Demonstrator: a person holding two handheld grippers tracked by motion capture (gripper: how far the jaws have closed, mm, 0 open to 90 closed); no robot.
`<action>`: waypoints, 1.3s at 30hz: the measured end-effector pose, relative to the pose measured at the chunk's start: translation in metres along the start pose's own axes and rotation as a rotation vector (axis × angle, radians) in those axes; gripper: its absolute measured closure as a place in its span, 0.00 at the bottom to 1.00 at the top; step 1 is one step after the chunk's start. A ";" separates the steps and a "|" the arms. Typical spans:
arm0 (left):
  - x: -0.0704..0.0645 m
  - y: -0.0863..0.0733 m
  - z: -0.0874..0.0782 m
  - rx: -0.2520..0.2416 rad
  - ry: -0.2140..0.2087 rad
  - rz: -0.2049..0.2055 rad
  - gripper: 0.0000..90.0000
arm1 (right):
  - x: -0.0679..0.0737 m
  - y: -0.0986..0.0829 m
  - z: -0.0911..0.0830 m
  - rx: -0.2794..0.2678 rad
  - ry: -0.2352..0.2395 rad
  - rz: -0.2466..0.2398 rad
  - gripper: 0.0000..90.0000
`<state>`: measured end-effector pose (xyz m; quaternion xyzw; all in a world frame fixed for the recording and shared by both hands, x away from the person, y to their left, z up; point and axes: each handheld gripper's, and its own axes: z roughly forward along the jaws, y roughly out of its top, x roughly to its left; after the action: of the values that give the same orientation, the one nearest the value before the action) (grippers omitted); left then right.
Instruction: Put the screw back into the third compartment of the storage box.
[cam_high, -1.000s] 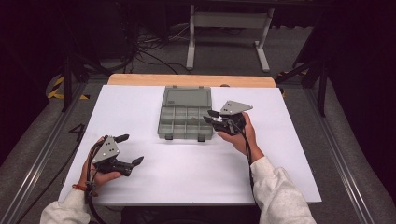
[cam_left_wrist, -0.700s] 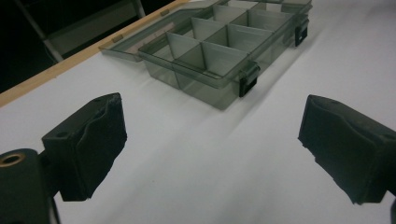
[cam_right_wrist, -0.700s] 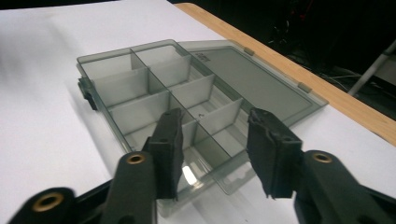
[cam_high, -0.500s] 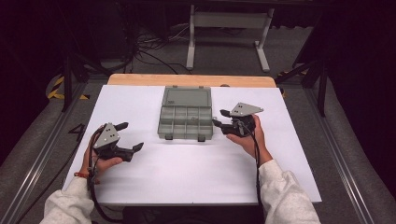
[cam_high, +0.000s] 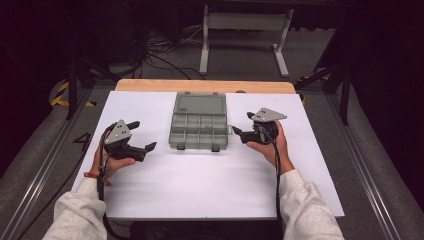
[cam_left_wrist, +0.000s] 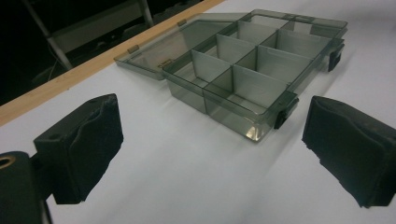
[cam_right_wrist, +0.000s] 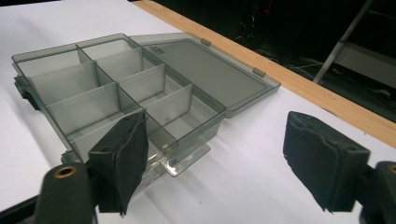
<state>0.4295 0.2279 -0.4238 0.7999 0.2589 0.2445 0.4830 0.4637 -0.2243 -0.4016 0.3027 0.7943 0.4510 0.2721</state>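
Where the high view blurs, the right tongs (cam_right_wrist: 210, 158) view shows the box's (cam_right_wrist: 116, 93) dividers.

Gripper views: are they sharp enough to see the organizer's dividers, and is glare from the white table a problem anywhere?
Left gripper view: the translucent grey plastic organizer box is sharp and its dividers are clear, while the near black pads are slightly soft. Right gripper view: the dividers are crisp and the lid shows mild sheen. High view: the white table is bright with soft shadows, the surroundings are dark, and the detail is grainy.

Your left gripper (cam_high: 141, 136) and right gripper (cam_high: 241, 125) both point inward, jaws spread wide, gripping nothing.
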 end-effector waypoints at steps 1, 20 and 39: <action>0.001 0.000 0.001 -0.002 0.003 -0.002 0.06 | -0.001 0.000 0.000 -0.001 -0.002 0.005 0.23; 0.015 0.007 0.013 0.011 0.049 0.008 0.05 | -0.011 -0.003 0.007 0.009 -0.007 0.026 0.04; 0.039 0.013 0.037 0.060 0.099 -0.026 0.17 | -0.023 0.001 0.029 0.080 -0.060 0.097 0.34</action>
<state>0.4845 0.2238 -0.4215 0.7976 0.3001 0.2694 0.4485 0.4993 -0.2249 -0.4101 0.3648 0.7876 0.4222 0.2614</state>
